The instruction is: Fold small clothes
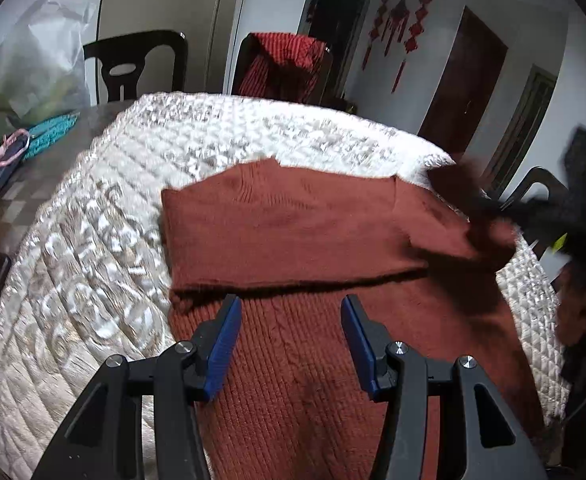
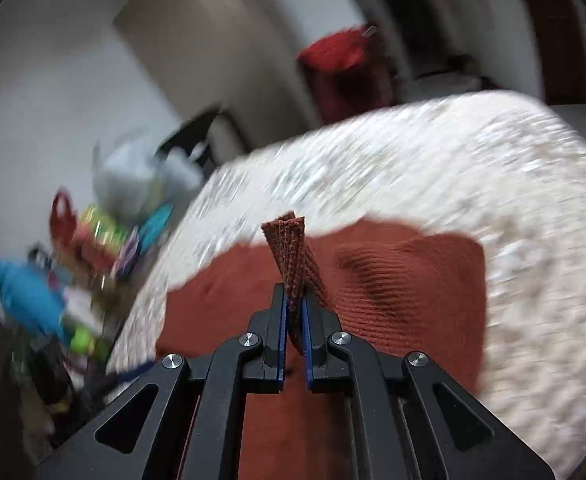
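Observation:
A rust-red knit sweater (image 1: 293, 240) lies on a white quilted cover (image 1: 93, 260), its upper part folded over the ribbed body. My left gripper (image 1: 291, 308) is open and empty, hovering just above the sweater's body near the fold edge. My right gripper (image 2: 293, 300) is shut on a pinched strip of the sweater's cuff (image 2: 291, 252), lifted above the sweater (image 2: 413, 288). In the left wrist view the right gripper (image 1: 489, 220) shows blurred at the sweater's right sleeve.
Two dark chairs (image 1: 133, 64) stand behind the table, one draped with a red garment (image 1: 281, 68). A plastic bag (image 1: 41, 68), a teal item (image 1: 51, 136) and other clutter lie at the left. The cover's far half (image 2: 433, 160) is bare.

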A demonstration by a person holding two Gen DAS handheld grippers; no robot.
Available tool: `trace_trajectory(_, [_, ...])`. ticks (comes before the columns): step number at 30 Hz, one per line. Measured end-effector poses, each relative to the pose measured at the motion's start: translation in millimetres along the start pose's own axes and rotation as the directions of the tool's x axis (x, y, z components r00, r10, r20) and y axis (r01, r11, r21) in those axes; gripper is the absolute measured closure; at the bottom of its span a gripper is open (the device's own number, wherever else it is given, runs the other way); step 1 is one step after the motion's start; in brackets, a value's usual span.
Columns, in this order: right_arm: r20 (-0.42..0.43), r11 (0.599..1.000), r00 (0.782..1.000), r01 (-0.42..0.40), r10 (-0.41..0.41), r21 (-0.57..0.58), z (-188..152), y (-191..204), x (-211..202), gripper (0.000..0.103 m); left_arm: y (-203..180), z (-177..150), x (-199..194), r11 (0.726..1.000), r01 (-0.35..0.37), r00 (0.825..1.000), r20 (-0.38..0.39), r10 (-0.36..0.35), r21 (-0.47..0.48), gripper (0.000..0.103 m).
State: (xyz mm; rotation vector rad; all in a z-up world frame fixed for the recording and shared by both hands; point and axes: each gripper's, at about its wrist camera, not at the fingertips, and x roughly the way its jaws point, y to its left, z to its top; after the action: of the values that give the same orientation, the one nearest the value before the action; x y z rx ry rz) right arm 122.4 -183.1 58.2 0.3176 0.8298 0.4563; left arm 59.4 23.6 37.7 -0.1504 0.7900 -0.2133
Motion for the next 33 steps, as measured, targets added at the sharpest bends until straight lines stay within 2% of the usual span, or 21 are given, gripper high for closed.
trace_trajectory(3, [-0.132, 0.999, 0.991, -0.036, 0.036, 0.005, -19, 2, 37, 0.096, -2, 6, -8, 1.000, 0.007, 1.000, 0.010, -0.007, 0.009, 0.049])
trace_trajectory(5, [-0.156, 0.999, 0.987, -0.039, 0.039, 0.003, -29, 0, 39, 0.087, -4, 11, -9, 1.000, 0.019, 1.000, 0.004, -0.019, 0.013, 0.049])
trace_trajectory(11, [-0.107, 0.996, 0.991, -0.084, 0.080, -0.033, -41, -3, 4, 0.084, -19, 29, 7, 0.994, 0.102, 0.994, -0.045, -0.100, 0.032, 0.049])
trace_trajectory(15, [-0.087, 0.999, 0.995, -0.047, 0.045, -0.020, -48, -13, -5, 0.084, -38, 38, 35, 0.986, 0.153, 0.984, -0.107, -0.146, 0.062, 0.049])
trace_trajectory(19, [-0.089, 1.000, 0.996, -0.020, 0.021, 0.016, -56, -32, -13, 0.084, -53, 41, 72, 0.985, 0.157, 0.971, -0.196, -0.140, 0.073, 0.049])
trace_trajectory(21, [-0.092, 1.000, 0.996, -0.011, 0.014, 0.025, -60, -37, -15, 0.084, -58, 39, 84, 0.985, 0.155, 0.966, -0.222, -0.134, 0.079, 0.056])
trace_trajectory(22, [-0.093, 1.000, 0.996, -0.007, 0.010, 0.029, -61, -39, -16, 0.084, -61, 39, 88, 0.984, 0.158, 0.963, -0.232, -0.135, 0.085, 0.064])
trace_trajectory(24, [-0.094, 0.999, 0.996, 0.000, 0.004, 0.042, -64, -46, -16, 0.084, -67, 39, 90, 0.981, 0.162, 0.965, -0.225, -0.136, 0.104, 0.074])
trace_trajectory(25, [-0.095, 0.999, 0.996, 0.002, 0.003, 0.049, -65, -49, -16, 0.084, -70, 39, 89, 0.977, 0.185, 0.960, -0.231, -0.157, 0.105, 0.090])
trace_trajectory(26, [-0.095, 0.998, 0.995, 0.004, 0.002, 0.059, -66, -52, -15, 0.084, -72, 41, 90, 0.975, 0.199, 0.957, -0.236, -0.171, 0.101, 0.095])
trace_trajectory(29, [-0.094, 0.997, 0.996, -0.001, 0.008, 0.076, -66, -56, -14, 0.084, -81, 50, 80, 0.965, 0.224, 0.961, -0.197, -0.196, 0.134, 0.098])
trace_trajectory(33, [-0.090, 0.998, 0.996, 0.003, 0.002, 0.064, -66, -56, -14, 0.084, -88, 71, 53, 0.947, 0.277, 0.960, -0.080, -0.267, 0.161, 0.098])
